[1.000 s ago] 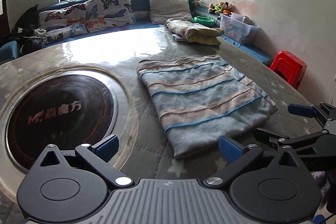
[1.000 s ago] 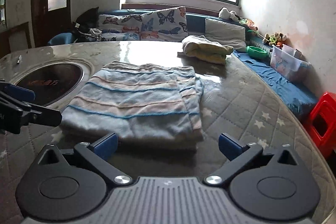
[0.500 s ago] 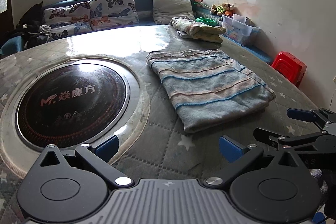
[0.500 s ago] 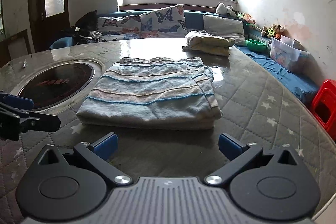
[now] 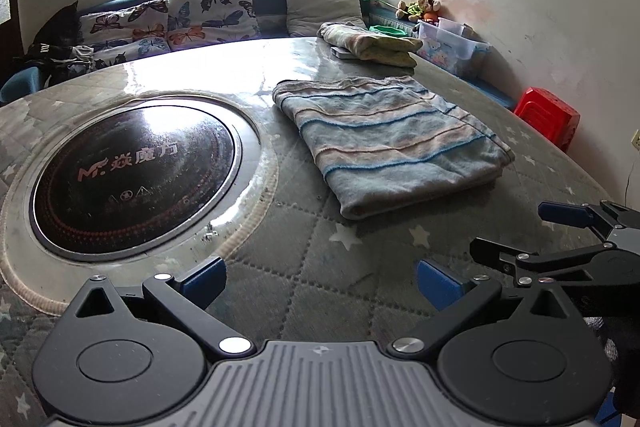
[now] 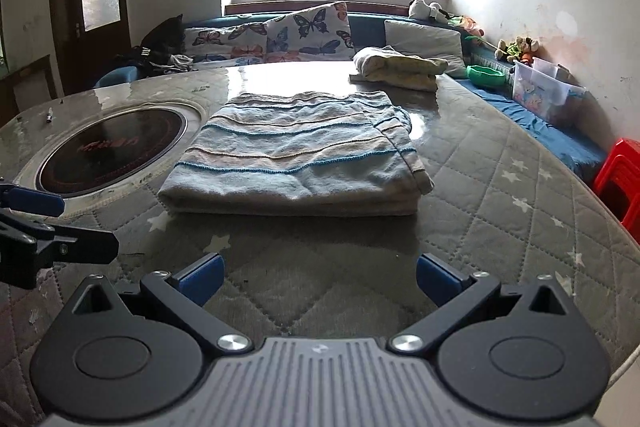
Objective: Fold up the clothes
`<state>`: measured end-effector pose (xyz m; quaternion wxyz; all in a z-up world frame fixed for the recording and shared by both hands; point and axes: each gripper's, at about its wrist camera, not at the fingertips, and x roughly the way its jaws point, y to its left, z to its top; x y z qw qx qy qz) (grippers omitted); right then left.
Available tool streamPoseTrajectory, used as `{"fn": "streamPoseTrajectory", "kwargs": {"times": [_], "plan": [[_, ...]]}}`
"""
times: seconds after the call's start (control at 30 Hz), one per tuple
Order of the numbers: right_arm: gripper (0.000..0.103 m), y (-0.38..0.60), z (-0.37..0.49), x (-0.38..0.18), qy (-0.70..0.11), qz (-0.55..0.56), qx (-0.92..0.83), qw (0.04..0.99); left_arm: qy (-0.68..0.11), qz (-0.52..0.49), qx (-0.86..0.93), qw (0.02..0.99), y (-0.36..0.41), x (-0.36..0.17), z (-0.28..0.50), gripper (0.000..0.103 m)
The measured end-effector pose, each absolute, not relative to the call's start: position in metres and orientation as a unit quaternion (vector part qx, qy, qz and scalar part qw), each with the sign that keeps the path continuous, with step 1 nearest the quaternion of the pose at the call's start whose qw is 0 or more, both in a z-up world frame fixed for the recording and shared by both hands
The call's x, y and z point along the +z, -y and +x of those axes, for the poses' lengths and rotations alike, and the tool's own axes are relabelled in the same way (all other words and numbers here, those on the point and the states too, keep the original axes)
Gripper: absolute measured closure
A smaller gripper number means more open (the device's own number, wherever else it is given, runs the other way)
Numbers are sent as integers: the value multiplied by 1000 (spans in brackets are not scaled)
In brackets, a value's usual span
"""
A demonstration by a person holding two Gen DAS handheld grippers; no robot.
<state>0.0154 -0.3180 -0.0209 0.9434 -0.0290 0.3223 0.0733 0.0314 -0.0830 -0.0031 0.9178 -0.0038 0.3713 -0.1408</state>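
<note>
Both tongs, left tongs (image 5: 320, 277) and right tongs (image 6: 318, 273), backed off, spread wide, empty; folded striped knit garment (image 6: 296, 157) flat mid-worktop (image 6: 500, 195), quilted.

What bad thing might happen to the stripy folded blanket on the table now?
1. The striped blanket has a loose flap on its right side; a grab there by the open right hand-held gripper might undo the fold.
2. The glossy round cooktop sits close beside it; sliding the blanket left could drag it onto that plate.
3. The open left hand-held gripper and the right one hover close together, so they might bump.
</note>
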Motion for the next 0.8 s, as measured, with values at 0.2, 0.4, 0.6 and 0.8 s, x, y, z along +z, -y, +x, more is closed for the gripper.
{"fn": "streamPoseTrajectory", "kwargs": {"times": [0.2, 0.4, 0.6, 0.8], "plan": [[0, 318, 14, -22, -323, -28, 69, 943, -377, 1, -140, 916, 85, -6, 28, 0], [0, 318, 14, -24, -327, -32, 61, 943, -383, 5, -141, 913, 87, -10, 25, 0], [0, 319, 14, -26, -330, -32, 61, 942, -388, 6, -139, 911, 88, -13, 23, 0], [0, 318, 13, -28, -331, -29, 62, 941, -396, 9, -137, 908, 91, -18, 22, 0]]}}
